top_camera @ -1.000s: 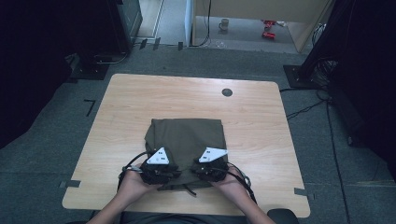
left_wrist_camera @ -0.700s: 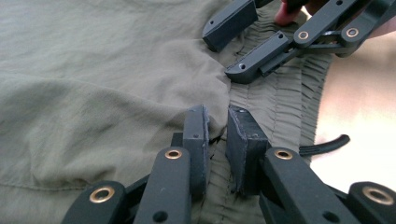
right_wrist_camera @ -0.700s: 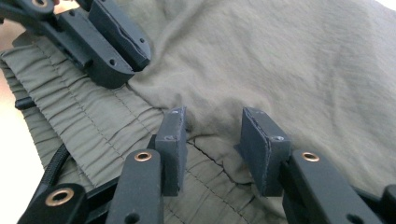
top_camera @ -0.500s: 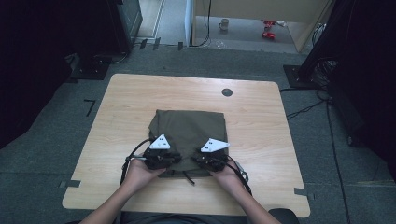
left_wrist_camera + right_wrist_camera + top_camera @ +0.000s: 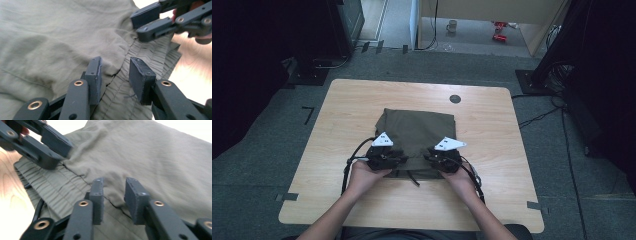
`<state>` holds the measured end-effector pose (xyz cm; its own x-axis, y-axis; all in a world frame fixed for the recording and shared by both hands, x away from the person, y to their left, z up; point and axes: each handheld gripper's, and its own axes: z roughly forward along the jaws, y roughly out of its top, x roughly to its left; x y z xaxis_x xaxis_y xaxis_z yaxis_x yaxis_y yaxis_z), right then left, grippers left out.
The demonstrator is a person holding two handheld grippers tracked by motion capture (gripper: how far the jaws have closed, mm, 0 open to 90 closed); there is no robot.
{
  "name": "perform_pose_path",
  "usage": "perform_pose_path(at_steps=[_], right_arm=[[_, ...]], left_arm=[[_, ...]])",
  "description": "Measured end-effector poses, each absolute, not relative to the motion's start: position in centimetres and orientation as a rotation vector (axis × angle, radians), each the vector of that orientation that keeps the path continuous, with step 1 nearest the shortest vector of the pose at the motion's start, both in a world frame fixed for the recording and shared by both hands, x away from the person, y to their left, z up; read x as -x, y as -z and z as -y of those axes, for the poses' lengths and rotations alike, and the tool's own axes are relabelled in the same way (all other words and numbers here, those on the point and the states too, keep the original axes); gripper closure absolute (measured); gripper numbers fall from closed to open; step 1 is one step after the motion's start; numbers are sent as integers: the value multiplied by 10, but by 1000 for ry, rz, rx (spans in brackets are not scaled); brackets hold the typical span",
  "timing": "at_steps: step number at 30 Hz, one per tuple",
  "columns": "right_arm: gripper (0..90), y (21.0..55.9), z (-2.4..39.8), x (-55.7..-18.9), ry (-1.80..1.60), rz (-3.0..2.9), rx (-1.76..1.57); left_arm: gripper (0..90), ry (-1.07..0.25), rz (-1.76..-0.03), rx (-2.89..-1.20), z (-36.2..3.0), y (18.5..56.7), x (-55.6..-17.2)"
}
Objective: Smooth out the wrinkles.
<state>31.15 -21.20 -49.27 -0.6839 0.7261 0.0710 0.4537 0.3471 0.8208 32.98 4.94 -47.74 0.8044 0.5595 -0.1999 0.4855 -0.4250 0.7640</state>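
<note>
An olive green folded garment [image 5: 417,130] with a gathered waistband [image 5: 150,55] lies in the middle of the wooden table [image 5: 357,100]. Both grippers rest on its near edge. My left gripper [image 5: 397,156] [image 5: 115,72] has just been opening; its jaws stand apart over a bulge of cloth [image 5: 50,37] beside the waistband seam. My right gripper [image 5: 435,157] [image 5: 113,192] has just been closing, but a gap remains and cloth [image 5: 155,157] shows through it. Each gripper view shows the other gripper further off, the right gripper [image 5: 146,23] and the left gripper [image 5: 53,148]. A dark drawstring [image 5: 413,177] trails from the near edge.
A round black grommet [image 5: 455,98] sits in the table's far side. Black cables [image 5: 349,167] trail from both grippers toward the person. Dark equipment stands on the floor to the left and right, and a mug [image 5: 452,25] sits on the floor far behind.
Both hands have moved away from the person, and the garment has slid farther up the table with them. The left jaws now stand wider apart.
</note>
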Motion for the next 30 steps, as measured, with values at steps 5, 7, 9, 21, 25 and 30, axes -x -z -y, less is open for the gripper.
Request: perform_pose_path(at_steps=[5, 7, 9, 21, 25, 30], right_arm=[[769, 488, 233, -305, -1231, -2303, -1089], [780, 494, 239, -305, -1199, -2316, -1117], [785, 498, 240, -306, -1172, -2331, -1130], [738, 504, 238, -310, -1148, -2346, -1110], [675, 499, 243, -311, -1203, -2328, -1137], [572, 494, 251, -314, -1252, -2300, -1178]], left_arm=[[660, -155, -725, -2162, -56, 470, -316], [672, -172, -727, -2196, -56, 474, -314], [676, -153, -740, -2199, -58, 478, -314], [618, -93, -762, -2152, -64, 486, -317], [562, -109, -759, -2129, -67, 480, -317], [520, -106, -781, -2078, -76, 474, -320]])
